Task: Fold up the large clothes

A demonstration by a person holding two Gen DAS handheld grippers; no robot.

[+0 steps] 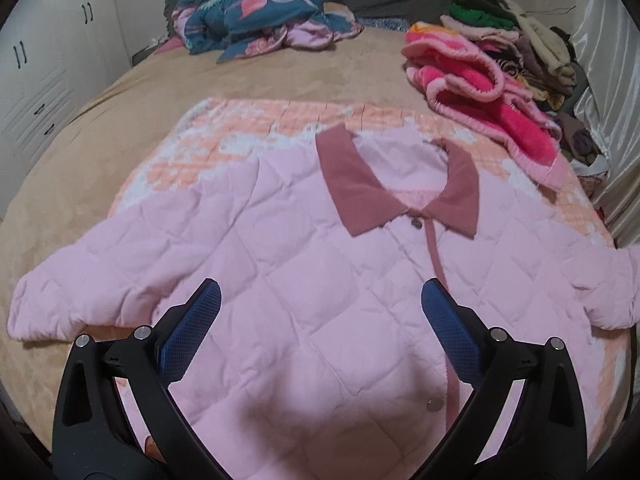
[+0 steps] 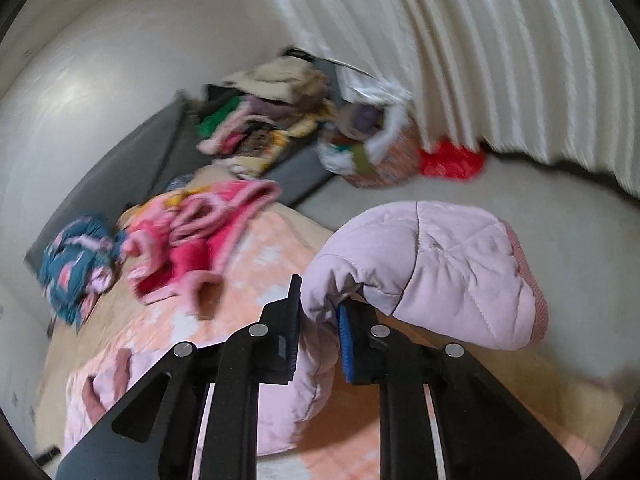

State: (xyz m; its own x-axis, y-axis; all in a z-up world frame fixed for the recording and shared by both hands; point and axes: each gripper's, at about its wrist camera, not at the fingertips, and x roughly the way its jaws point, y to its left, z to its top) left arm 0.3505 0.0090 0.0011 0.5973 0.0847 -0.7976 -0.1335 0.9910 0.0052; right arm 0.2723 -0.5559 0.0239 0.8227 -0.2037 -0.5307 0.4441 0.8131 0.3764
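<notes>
A pale pink quilted jacket (image 1: 304,264) with a dusty-rose collar (image 1: 352,184) lies face up, buttoned, on an orange-and-white checked blanket (image 1: 248,128) on the bed. My left gripper (image 1: 320,320) is open and empty, hovering above the jacket's lower front. In the right wrist view my right gripper (image 2: 318,312) is shut on the jacket's sleeve (image 2: 432,268), which is lifted off the bed and droops over to the right of the fingers, cuff end out.
A pink fleece garment (image 1: 488,96) lies at the back right beside a pile of mixed clothes (image 1: 516,40). A teal floral bundle (image 1: 256,12) sits at the headboard. Curtain (image 2: 480,48) and a basket of laundry (image 2: 372,152) stand beyond the bed's right side. White cabinets (image 1: 44,68) are left.
</notes>
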